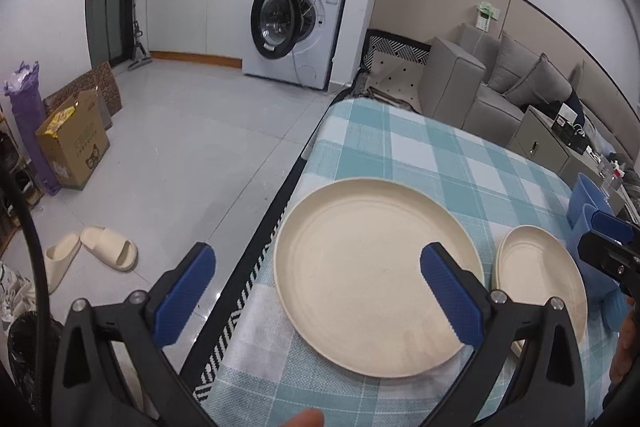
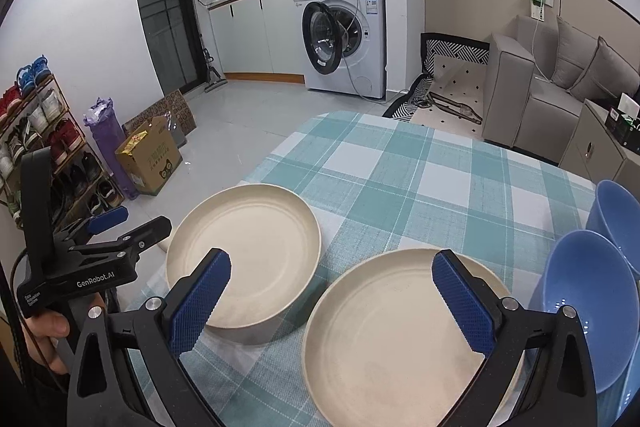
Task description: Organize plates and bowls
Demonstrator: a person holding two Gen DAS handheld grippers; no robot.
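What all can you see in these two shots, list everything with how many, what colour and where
plates: 2, cream, on the table; larger plate near the left edge, smaller plate to its right
bowls: 2, blue, right edge of the table, beside the smaller plate
tablecloth: 1, teal and white check, covering the table
washing machine: 1, white, door open, by the far wall
sofa: 1, grey, right side
cardboard box: 1, brown, on the floor at left
slippers: 2, cream, on the floor
shoe rack: 1, full of shoes, far left
left claw: open, over the larger plate
right claw: open, over the smaller plate
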